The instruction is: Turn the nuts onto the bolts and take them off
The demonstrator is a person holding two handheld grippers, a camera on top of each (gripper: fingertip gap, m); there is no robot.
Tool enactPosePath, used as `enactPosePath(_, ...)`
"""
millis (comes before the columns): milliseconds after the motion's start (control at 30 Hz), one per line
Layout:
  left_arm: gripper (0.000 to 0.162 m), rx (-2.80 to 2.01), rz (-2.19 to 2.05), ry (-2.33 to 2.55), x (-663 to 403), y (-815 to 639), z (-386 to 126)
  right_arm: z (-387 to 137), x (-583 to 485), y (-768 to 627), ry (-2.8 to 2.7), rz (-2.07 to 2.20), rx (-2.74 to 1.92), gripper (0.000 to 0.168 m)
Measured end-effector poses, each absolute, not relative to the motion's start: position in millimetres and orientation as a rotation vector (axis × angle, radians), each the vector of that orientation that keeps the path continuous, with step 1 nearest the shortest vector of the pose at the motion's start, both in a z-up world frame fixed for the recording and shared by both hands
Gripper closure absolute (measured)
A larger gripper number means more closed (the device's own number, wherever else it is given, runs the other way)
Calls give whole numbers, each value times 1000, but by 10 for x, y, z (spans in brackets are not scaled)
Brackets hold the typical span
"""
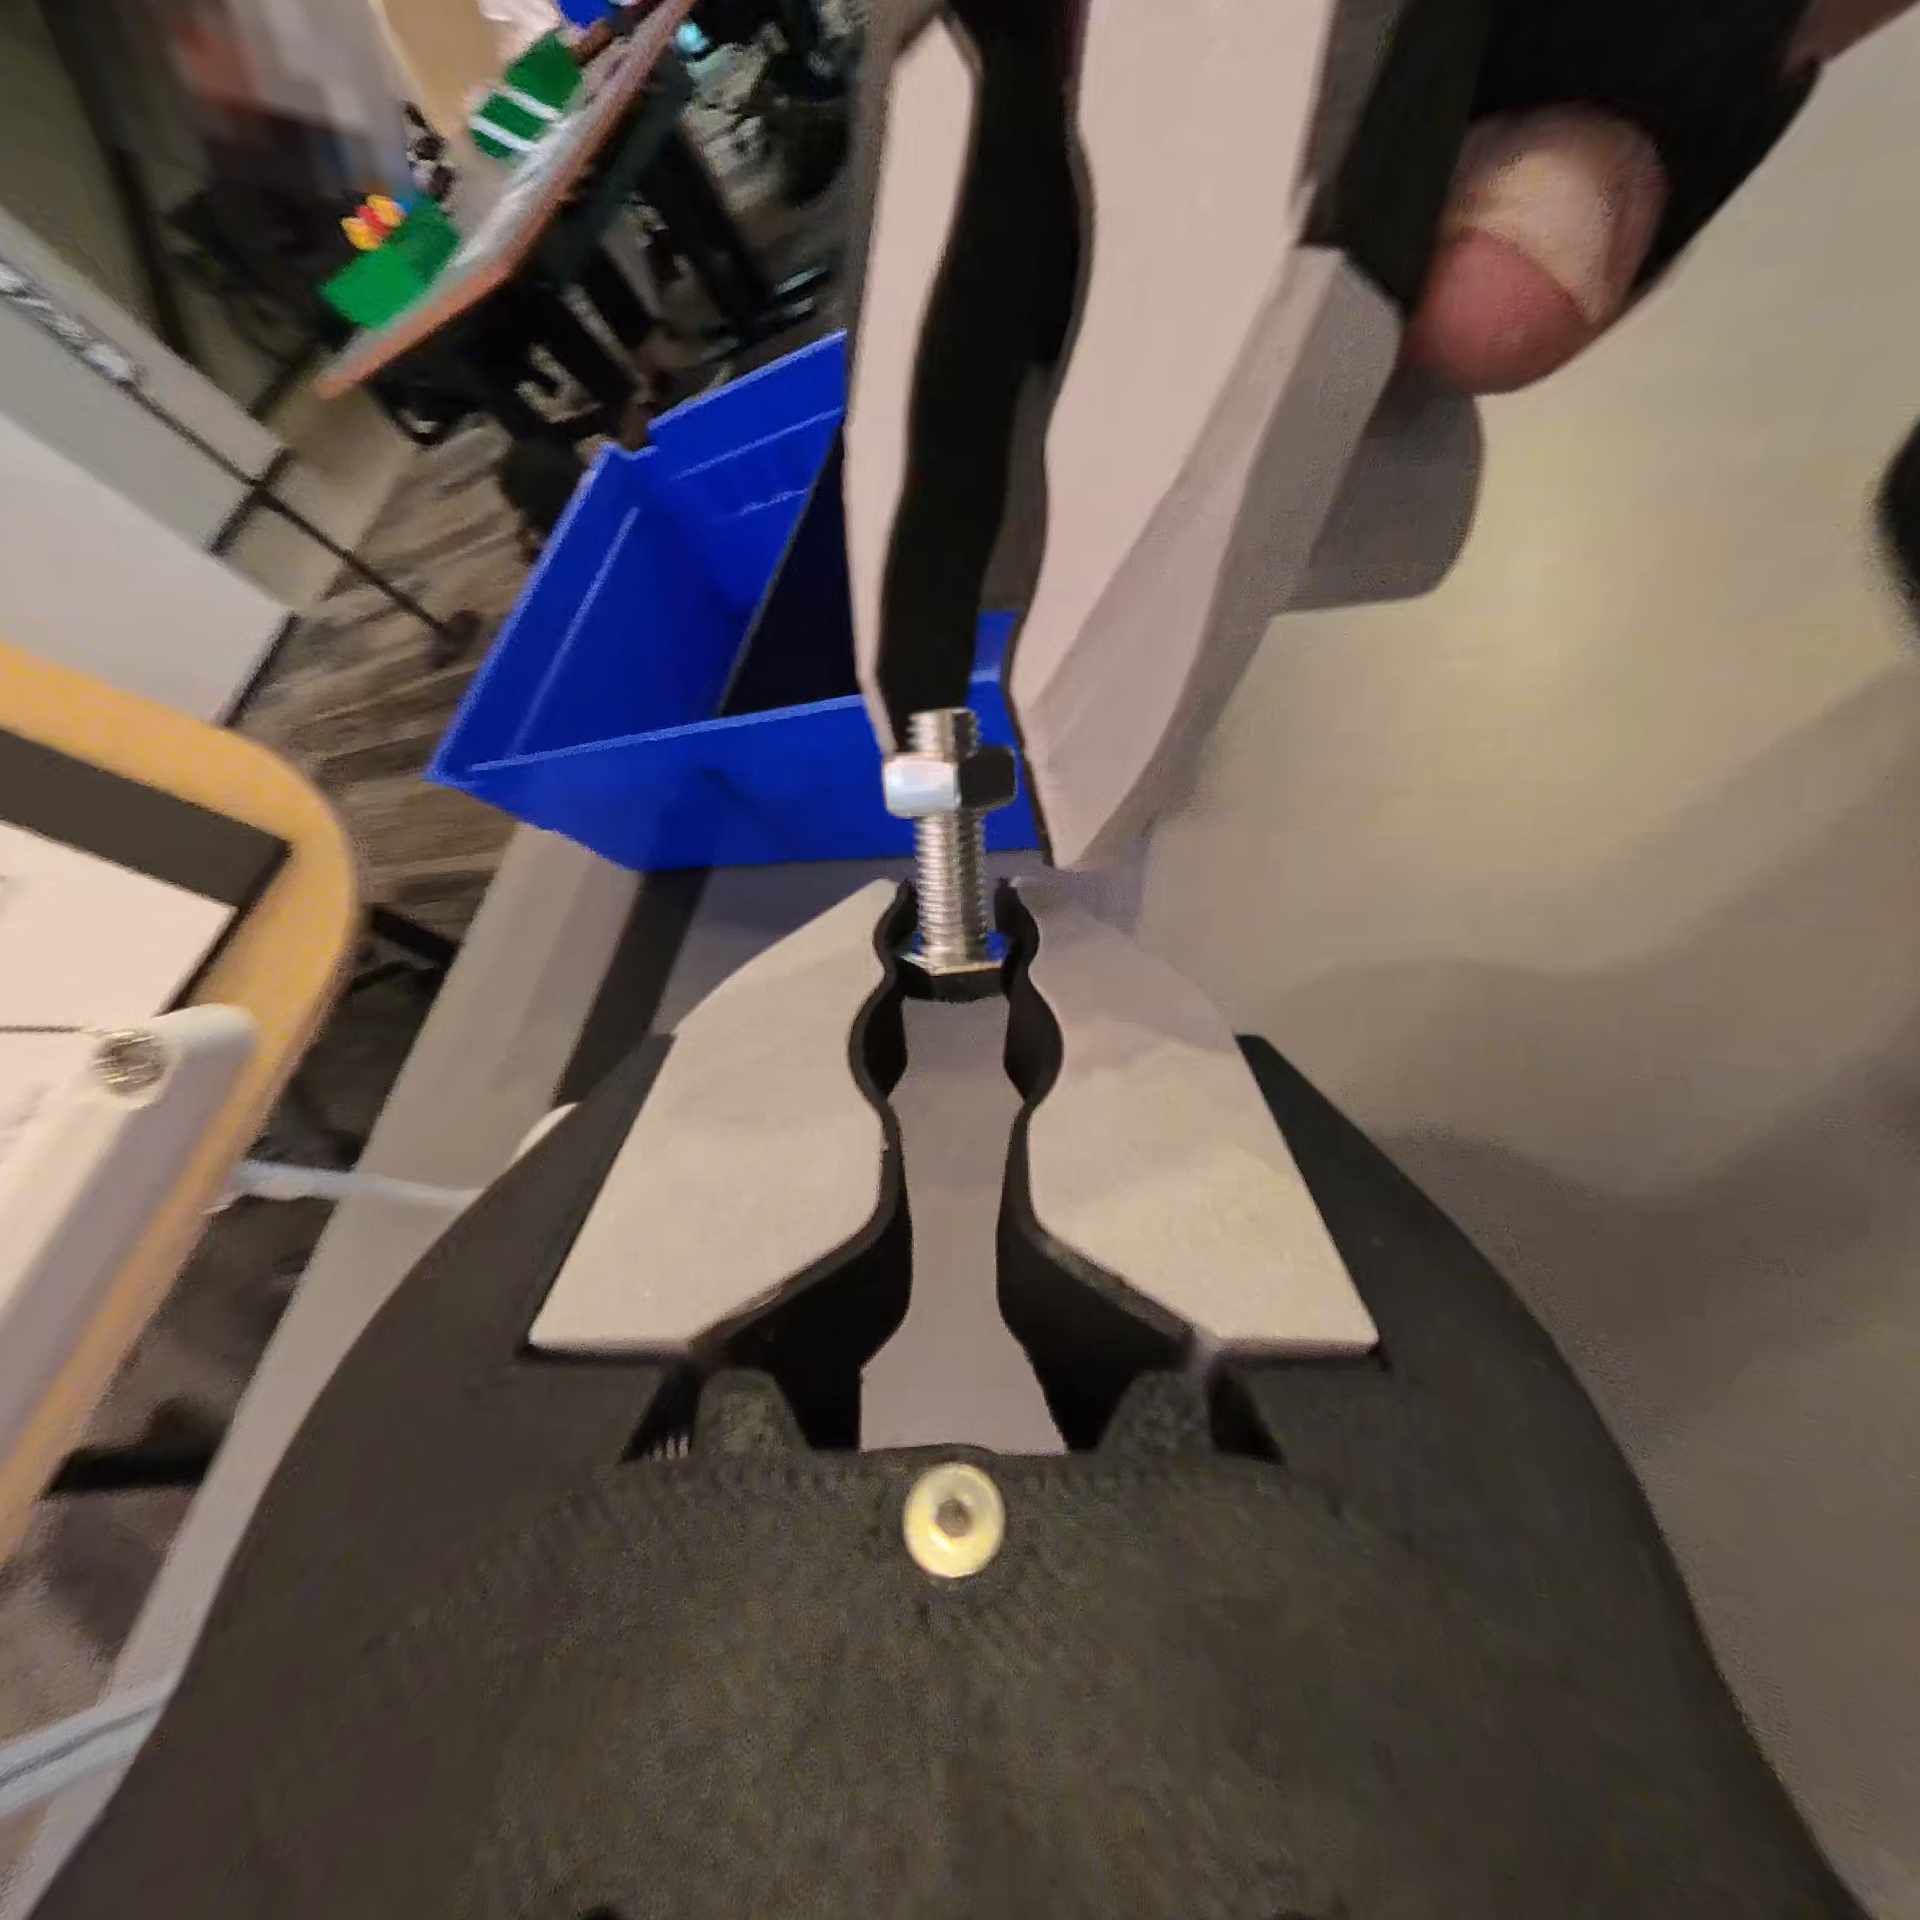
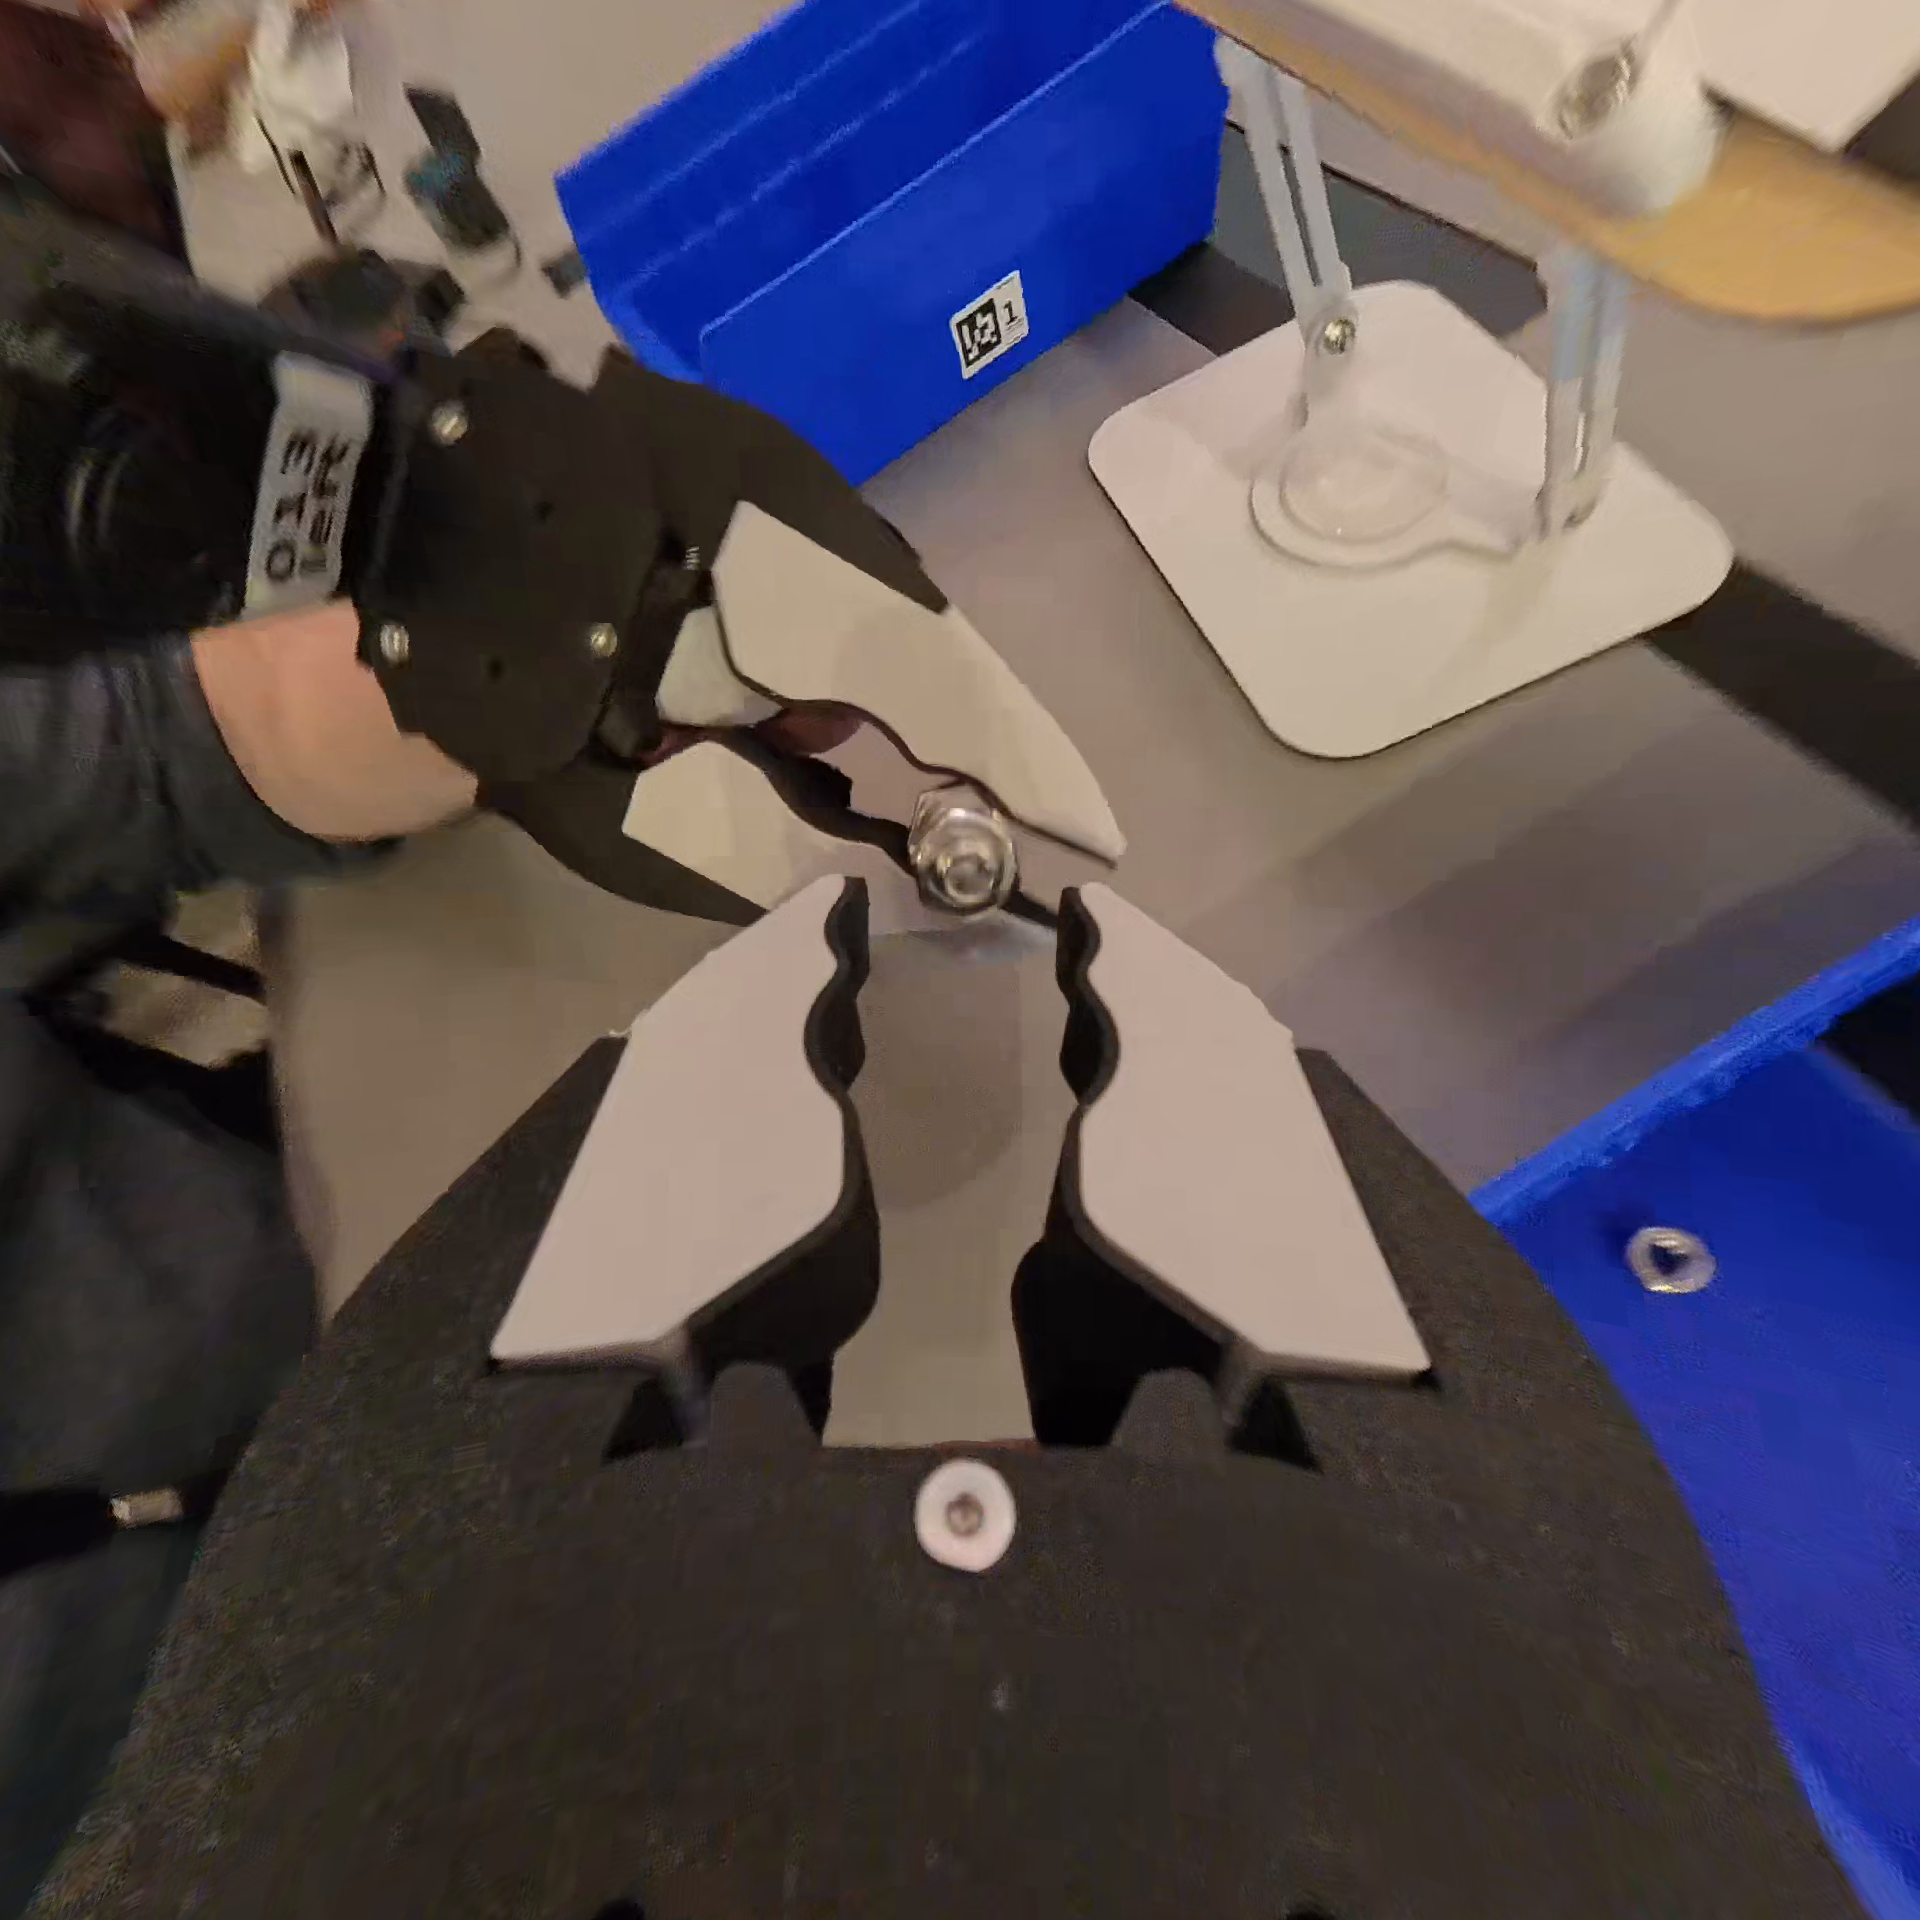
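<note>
In the left wrist view my left gripper (image 1: 951, 902) is shut on the hex head of a silver bolt (image 1: 948, 883), whose threaded shaft points away from me. A silver nut (image 1: 948, 788) sits on the shaft near its far end. My right gripper (image 2: 964, 899) is open, and its fingertips stand either side of the nut without gripping it. In the right wrist view the bolt and nut (image 2: 961, 847) show end-on just beyond my open fingertips, held from the left by the other gripper.
A blue bin (image 1: 644, 644) stands behind the bolt and also shows in the right wrist view (image 2: 883, 208). A second blue bin (image 2: 1714, 1403) at the right holds a loose nut (image 2: 1670, 1259). A white stand base (image 2: 1403, 623) sits on the grey table (image 2: 1299, 935).
</note>
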State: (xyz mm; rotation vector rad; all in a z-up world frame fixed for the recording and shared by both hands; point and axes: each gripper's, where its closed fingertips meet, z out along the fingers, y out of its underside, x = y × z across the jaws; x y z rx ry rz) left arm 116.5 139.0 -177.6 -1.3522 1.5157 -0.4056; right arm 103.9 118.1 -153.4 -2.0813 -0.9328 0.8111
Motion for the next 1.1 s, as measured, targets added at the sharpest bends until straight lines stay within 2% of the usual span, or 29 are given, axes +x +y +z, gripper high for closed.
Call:
enactPosePath(200,147,-1295,-91,1483,1148,1513,-1804,-1591,1041,1227,-718,994,-2101,136)
enactPosePath(333,148,-1273,-11,1485,1162,1515,-1820,-1608,1055,1242,-697,996,-2090,148)
enactPosePath(533,148,-1295,-65,1534,1178,1471,-1872,-1653,1066,1190,-934,854,-2055,149)
enactPosePath(733,148,-1399,-577,1715,1207,1129,-1985,-1709,1075,1018,-1588,487,-1779,149)
enactPosePath(1000,147,-1265,-1629,1955,974,323,-1904,-1668,889,610,-2290,-133,-1046,150)
enactPosePath(1100,148,-1185,-1745,1988,904,219,-1914,-1677,832,556,-2391,-316,-866,150)
